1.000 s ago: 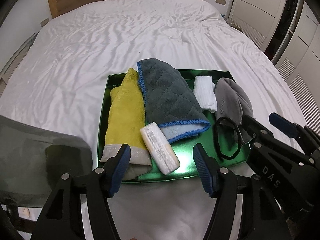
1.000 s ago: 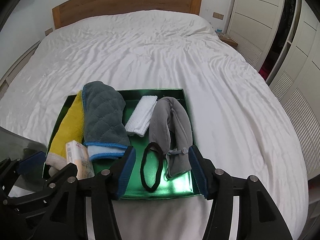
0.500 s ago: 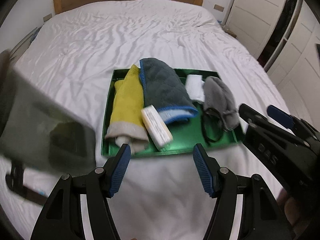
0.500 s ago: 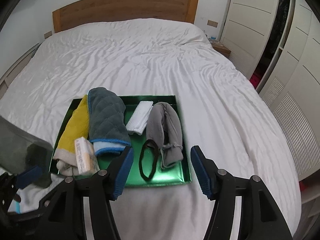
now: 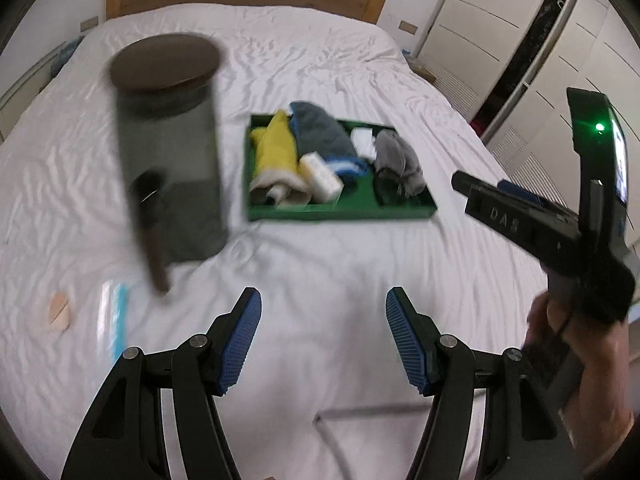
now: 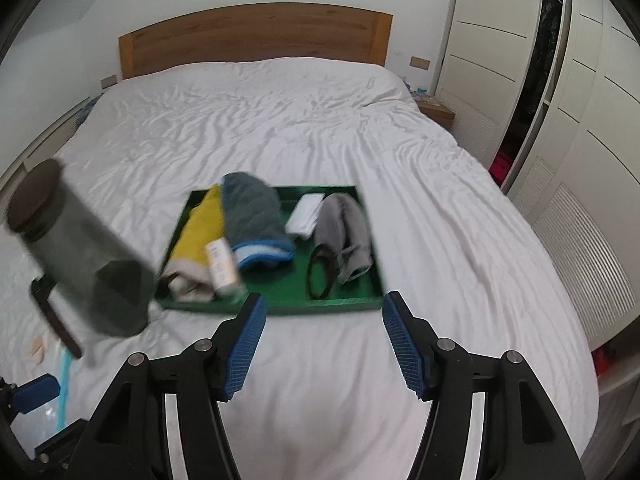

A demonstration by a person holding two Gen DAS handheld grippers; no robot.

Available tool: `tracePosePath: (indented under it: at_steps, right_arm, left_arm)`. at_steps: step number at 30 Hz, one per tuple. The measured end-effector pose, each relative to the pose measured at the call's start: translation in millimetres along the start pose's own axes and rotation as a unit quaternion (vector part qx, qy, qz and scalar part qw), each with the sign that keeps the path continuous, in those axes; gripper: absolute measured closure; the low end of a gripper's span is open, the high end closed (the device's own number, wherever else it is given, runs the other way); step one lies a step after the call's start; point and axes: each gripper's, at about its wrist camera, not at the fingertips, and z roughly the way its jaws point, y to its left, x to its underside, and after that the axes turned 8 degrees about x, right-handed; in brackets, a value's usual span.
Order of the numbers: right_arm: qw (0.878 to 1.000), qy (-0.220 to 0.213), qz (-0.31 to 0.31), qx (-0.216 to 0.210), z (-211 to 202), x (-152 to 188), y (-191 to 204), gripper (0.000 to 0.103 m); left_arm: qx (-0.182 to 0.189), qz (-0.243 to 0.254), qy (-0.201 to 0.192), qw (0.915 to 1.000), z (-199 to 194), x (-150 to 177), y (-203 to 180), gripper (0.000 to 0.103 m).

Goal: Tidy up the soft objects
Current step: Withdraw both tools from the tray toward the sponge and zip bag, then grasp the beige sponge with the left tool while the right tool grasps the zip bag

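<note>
A green tray (image 5: 340, 213) lies mid-bed. It holds a yellow cloth (image 5: 276, 152), a grey quilted cloth with blue trim (image 5: 320, 136), a white wrapped packet (image 5: 320, 176), a small white folded cloth (image 5: 362, 140), a grey fabric piece (image 5: 400, 160) and a black hair band (image 6: 320, 272). My left gripper (image 5: 323, 300) hangs open over bare sheet, well short of the tray. In its own view my right gripper (image 6: 323, 300) is also open with nothing between its fingers, just before the tray's front wall (image 6: 280, 306).
A tall dark see-through canister (image 5: 168, 152) with a brown lid stands left of the tray. Beside it lie a clear bag with a blue strip (image 5: 116, 312) and a small peach item (image 5: 60, 308). A hand (image 5: 592, 360) holds the right gripper. White wardrobe doors (image 6: 560, 120) line the right side.
Both grippers have drawn back and upward from the tray, which now looks smaller and farther off. The canister has come fully into view on the left. Both grippers stay open.
</note>
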Motion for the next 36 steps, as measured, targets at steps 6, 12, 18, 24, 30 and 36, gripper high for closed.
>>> tracePosePath:
  at_steps: [6, 12, 18, 24, 30, 36]
  right_arm:
    - [0.999, 0.016, 0.002, -0.035, -54, 36, 38, 0.041]
    - [0.995, 0.048, -0.017, -0.083, -90, 78, 113, 0.04]
    - [0.983, 0.102, -0.026, -0.149, -90, 109, 202, 0.04]
    - [0.976, 0.131, -0.021, -0.175, -70, 119, 258, 0.039]
    - [0.975, 0.153, -0.025, -0.159, -39, 127, 287, 0.039]
    - [0.974, 0.168, -0.035, -0.15, -15, 132, 310, 0.039]
  left_arm:
    - [-0.037, 0.01, 0.02, 0.9991, -65, 42, 65, 0.044]
    - [-0.107, 0.003, 0.033, 0.9937, -109, 74, 156, 0.044]
    - [-0.127, -0.019, 0.041, 0.9908, -97, 77, 237, 0.041]
    - [-0.12, -0.022, 0.054, 0.991, -58, 67, 286, 0.037]
    - [-0.104, -0.011, 0.089, 0.9905, -11, 59, 313, 0.037]
    - [-0.086, 0.002, 0.117, 0.9894, 17, 54, 323, 0.037]
